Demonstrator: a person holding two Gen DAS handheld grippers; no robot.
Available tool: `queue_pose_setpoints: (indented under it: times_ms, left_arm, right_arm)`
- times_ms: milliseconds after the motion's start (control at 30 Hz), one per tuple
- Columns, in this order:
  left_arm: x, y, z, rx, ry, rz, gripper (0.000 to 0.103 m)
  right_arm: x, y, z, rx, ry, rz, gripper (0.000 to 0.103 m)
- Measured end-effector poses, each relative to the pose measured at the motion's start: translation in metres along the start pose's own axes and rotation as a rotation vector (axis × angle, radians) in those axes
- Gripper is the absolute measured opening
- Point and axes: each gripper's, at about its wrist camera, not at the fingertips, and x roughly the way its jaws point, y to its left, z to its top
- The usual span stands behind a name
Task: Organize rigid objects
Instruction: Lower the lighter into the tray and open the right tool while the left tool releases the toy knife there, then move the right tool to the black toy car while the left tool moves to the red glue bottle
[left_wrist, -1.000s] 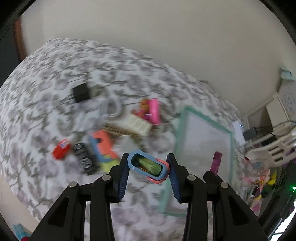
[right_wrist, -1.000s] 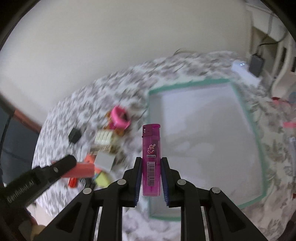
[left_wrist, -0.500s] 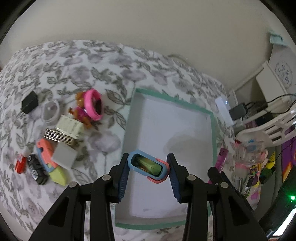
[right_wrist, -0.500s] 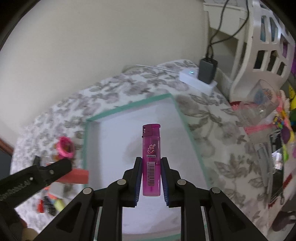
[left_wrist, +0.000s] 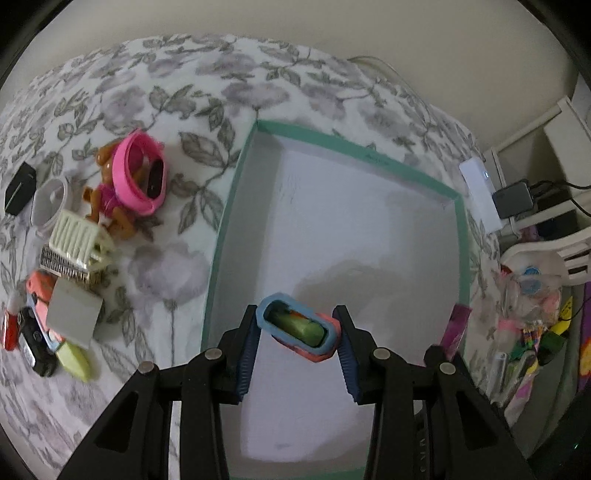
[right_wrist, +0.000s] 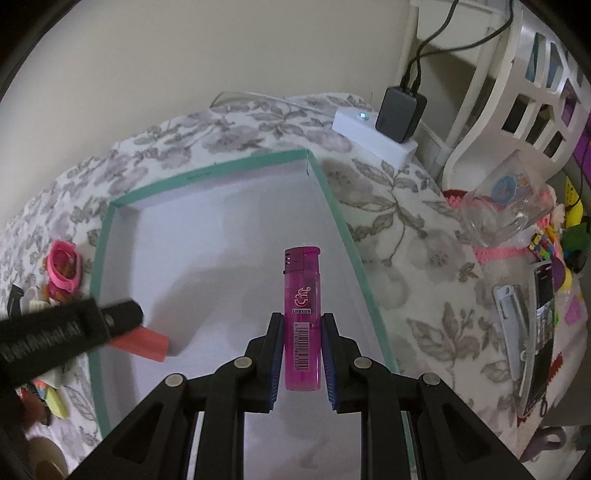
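Both grippers are hanging over the teal-rimmed tray (left_wrist: 461, 236). Left gripper (left_wrist: 297, 334) is carrying a blue-and-coral case (left_wrist: 297, 331) with something green inside, its jaws closing against the case's two ends. Right gripper (right_wrist: 302, 356) is clamping a pink lighter (right_wrist: 301, 317) upright by its lower half, jaws nearly together.

White power strip (right_wrist: 373, 134) with dark charger (right_wrist: 400, 113) plugged in, beside white plastic chair (right_wrist: 517, 85)
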Motion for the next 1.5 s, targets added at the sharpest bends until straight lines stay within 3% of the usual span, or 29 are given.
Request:
queue_pose_setpoints:
  times_ms: [500, 867, 933, 1000, 1067, 1133, 1200, 1267, 1500]
  left_arm:
    - [0.033, -0.007, 0.016, 0.036, -0.007, 0.054, 0.035]
    - [0.015, -0.004, 0.005, 0.051, -0.025, 0.035, 0.035]
    - [0.007, -0.004, 0.003, 0.052, -0.037, 0.024, 0.036]
    - [-0.002, -0.002, 0.003, 0.054, -0.05, 0.018, 0.036]
    - [-0.013, 0.001, 0.001, 0.051, -0.071, 0.007, 0.039]
    - [-0.024, 0.007, 0.0, 0.042, -0.094, -0.001, 0.049]
    - [-0.034, 0.014, -0.002, 0.027, -0.116, -0.009, 0.065]
    - [-0.042, 0.022, -0.005, 0.011, -0.138, -0.021, 0.071]
    - [-0.059, 0.043, -0.016, 0.009, -0.203, 0.017, 0.073]
  right_arm:
    - [0.029, -0.005, -0.001, 0.023, 0.032, -0.011, 0.021]
    - [0.024, -0.006, 0.001, 0.027, 0.026, -0.004, 0.022]
    - [0.021, -0.006, 0.002, 0.025, 0.024, -0.006, 0.026]
    - [0.017, -0.007, 0.003, 0.029, 0.019, -0.003, 0.038]
    - [0.014, -0.008, 0.004, 0.035, 0.012, 0.005, 0.044]
    - [0.009, -0.008, 0.005, 0.034, 0.002, 0.006, 0.048]
    - [0.005, -0.007, 0.005, 0.028, -0.008, 0.0, 0.059]
    - [0.0, -0.006, 0.005, 0.023, -0.023, 0.014, 0.064]
    - [-0.015, -0.006, 0.002, 0.029, -0.069, 0.038, 0.082]
